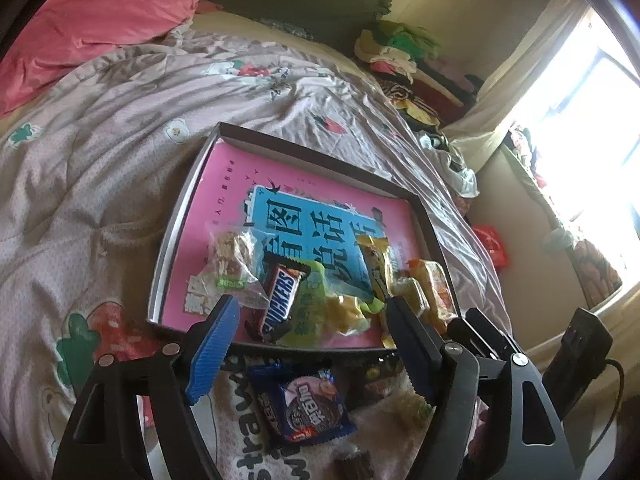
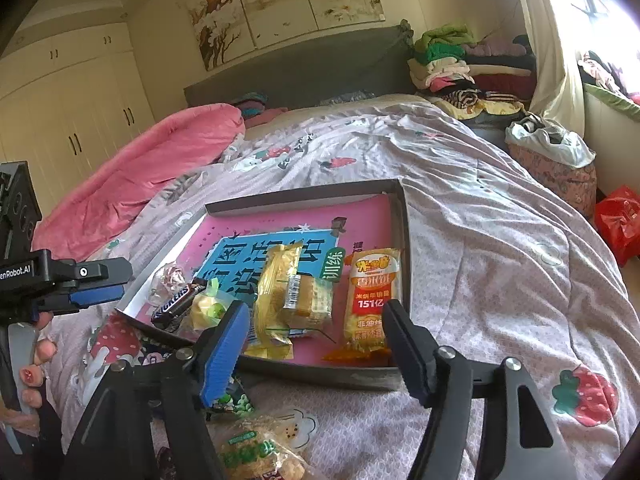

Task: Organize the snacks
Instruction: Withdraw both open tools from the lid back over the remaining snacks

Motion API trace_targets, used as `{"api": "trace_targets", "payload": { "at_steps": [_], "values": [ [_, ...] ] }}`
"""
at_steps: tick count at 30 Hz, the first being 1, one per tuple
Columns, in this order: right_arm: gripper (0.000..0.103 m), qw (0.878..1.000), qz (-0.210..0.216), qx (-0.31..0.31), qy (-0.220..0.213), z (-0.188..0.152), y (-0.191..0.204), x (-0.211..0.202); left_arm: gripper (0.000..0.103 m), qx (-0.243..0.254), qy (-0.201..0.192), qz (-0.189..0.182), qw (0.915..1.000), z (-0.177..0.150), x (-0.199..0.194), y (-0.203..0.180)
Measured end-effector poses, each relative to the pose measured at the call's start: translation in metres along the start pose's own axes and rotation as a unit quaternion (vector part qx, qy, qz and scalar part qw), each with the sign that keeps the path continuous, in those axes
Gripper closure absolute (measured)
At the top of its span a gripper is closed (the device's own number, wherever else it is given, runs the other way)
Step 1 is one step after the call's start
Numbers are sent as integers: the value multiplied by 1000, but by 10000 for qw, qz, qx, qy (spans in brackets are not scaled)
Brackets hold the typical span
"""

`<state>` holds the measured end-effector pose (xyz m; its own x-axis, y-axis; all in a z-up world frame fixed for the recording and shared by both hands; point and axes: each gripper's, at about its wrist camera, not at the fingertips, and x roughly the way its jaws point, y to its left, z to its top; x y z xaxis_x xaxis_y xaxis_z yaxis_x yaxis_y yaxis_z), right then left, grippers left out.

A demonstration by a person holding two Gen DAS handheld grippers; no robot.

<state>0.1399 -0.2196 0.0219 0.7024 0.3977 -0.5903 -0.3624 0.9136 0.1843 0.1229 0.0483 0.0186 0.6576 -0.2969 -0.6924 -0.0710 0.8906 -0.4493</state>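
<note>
Snacks (image 2: 296,300) crowd the near end of the tray (image 2: 402,248), its far half toward the frame's top lies bare, and loose packets (image 1: 304,404) litter the bed (image 2: 500,260) below.

The bed (image 2: 480,220) wears a pale quilt (image 1: 100,184) printed with strawberries and flowers. A shallow dark tray (image 2: 403,240) lies flat on the quilt near the bed's middle. A pink blanket (image 2: 160,168) is bunched on the far left. On the quilt just near of the tray lie loose snacks: a blue cookie packet (image 1: 304,404), a clear pack of pale crackers (image 2: 256,452) and a small dark green packet (image 2: 236,400). Folded clothes (image 2: 452,64) are stacked at the far right corner.
</note>
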Motion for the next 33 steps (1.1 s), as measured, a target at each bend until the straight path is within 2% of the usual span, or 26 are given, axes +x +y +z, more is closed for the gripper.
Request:
{"api": "trace_targets", "payload": {
  "at_steps": [11, 15, 33],
  "values": [
    [32, 10000, 7, 36, -9, -2, 2, -8, 24, 194, 34, -23, 9998, -9, -7, -9],
    [27, 10000, 31, 38, -7, -3, 4, -13, 24, 200, 27, -44, 9998, -11, -10, -9],
    [25, 10000, 47, 30, 1, -3, 7, -33, 23, 409, 128, -93, 9990, -24, -20, -19]
  ]
}}
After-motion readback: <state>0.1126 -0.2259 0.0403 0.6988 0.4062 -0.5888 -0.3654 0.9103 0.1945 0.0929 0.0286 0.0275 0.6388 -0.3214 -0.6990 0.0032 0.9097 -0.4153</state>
